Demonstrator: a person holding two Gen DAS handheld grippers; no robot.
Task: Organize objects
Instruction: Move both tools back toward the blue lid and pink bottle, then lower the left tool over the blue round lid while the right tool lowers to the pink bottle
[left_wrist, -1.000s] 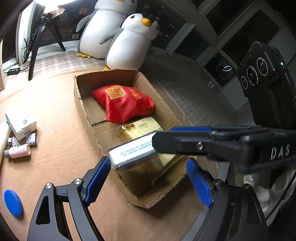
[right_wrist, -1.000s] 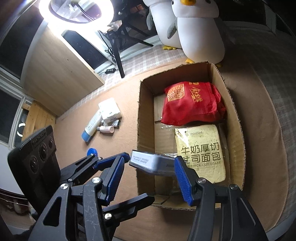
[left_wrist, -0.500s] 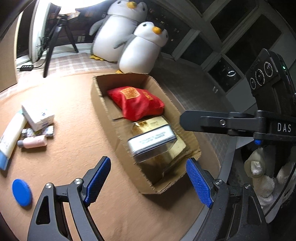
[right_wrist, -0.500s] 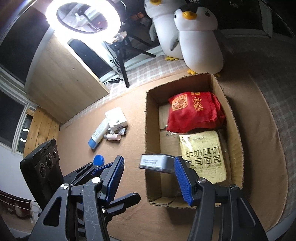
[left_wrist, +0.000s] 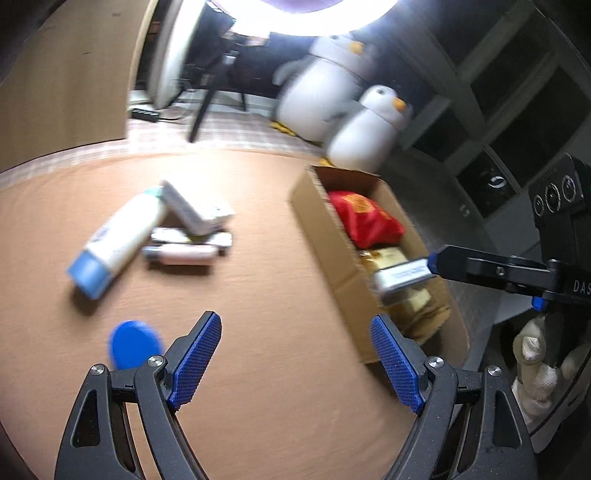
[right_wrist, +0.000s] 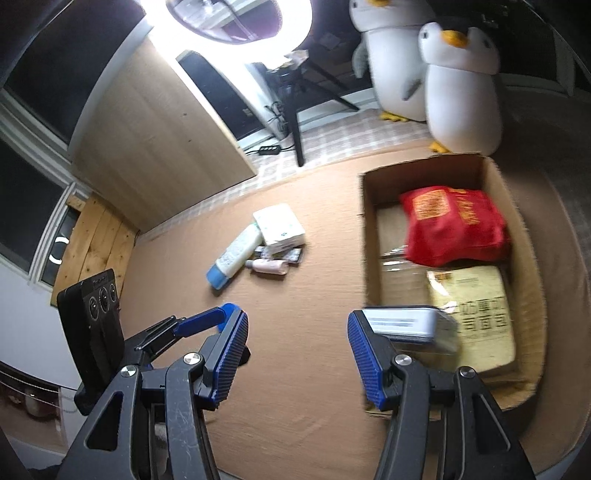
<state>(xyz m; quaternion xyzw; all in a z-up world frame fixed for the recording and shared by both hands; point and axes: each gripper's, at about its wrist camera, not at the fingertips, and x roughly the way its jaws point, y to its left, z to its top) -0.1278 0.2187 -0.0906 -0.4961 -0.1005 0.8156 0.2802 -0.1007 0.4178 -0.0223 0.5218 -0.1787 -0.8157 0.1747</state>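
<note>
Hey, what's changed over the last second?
The left gripper swung from the cardboard box toward the loose items, now near the blue cap. The right gripper shifted sideways: the silver tin, earlier between its jaws, now lies beside them in the box. Red bag and bread pack stayed; both grippers remain open.

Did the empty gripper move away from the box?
Yes. The left gripper swung left, away from the cardboard box, toward the blue lid and the tube.

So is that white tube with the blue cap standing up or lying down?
Lying down. The white tube lies flat on the brown mat, blue cap toward the camera, beside the white box.
</note>
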